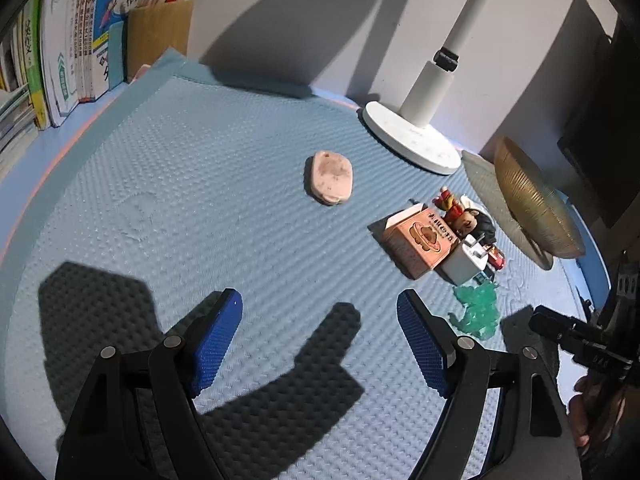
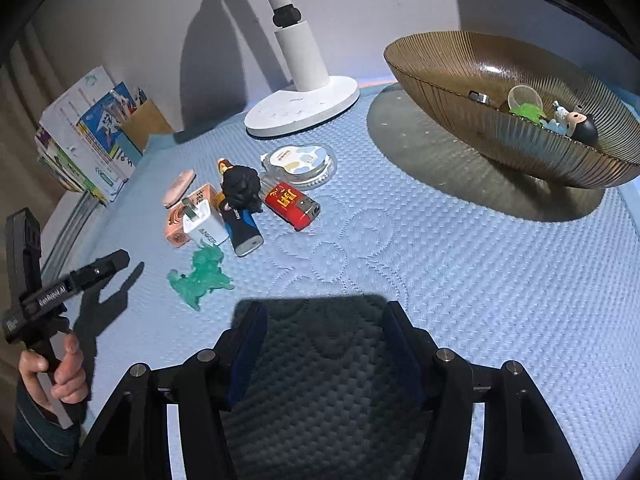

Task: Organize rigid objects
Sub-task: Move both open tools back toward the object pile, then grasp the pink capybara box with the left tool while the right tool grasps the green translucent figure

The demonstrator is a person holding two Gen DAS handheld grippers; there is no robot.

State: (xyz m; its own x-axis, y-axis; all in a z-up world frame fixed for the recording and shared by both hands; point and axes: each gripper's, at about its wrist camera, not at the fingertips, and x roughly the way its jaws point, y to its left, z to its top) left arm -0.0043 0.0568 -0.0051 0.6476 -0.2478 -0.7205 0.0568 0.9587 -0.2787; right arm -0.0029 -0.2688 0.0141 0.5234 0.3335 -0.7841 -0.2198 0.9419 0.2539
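Left to right across the blue quilted surface [image 2: 460, 248]:

- Books [image 1: 60, 68] stand at the far left edge, with a brown pencil holder [image 1: 160, 36] beside them.
- Left gripper [image 1: 320, 304]: blue fingers [image 1: 218, 336] spread apart, nothing between them, hovering over bare mat. In the right wrist view a hand [image 2: 56, 372] is seen gripping its handle.
- Pink oval eraser-like piece [image 1: 330, 178] lies alone, well apart from the cluster, ahead of the left gripper.
- Cluster of small items near the lamp: a pink box [image 2: 178, 224] touching a white charger [image 2: 202, 222], with a dark-haired figurine [image 2: 240, 192] lying against a blue-and-black lighter [image 2: 244, 232]. A red lighter [image 2: 290, 206] sits just right of those. A round clear-packaged disc [image 2: 300, 164] is behind it.
- Green translucent toy [image 2: 202, 276] lies on the near side of the cluster, just in front of the charger.
- White lamp base [image 2: 304, 106] stands behind the cluster, its post going up out of view.
- Right gripper [image 2: 324, 354]: fingers parted and empty, over its own shadow on bare mat, cluster ahead to its left.
- Ribbed amber bowl [image 2: 460, 56] at far right, tilted in this view, already holding a few pieces: a small clear cup [image 2: 524, 98], something green [image 2: 528, 112], a dark-haired small figure [image 2: 580, 124] and a small dark item [image 2: 478, 97] I can't make out.
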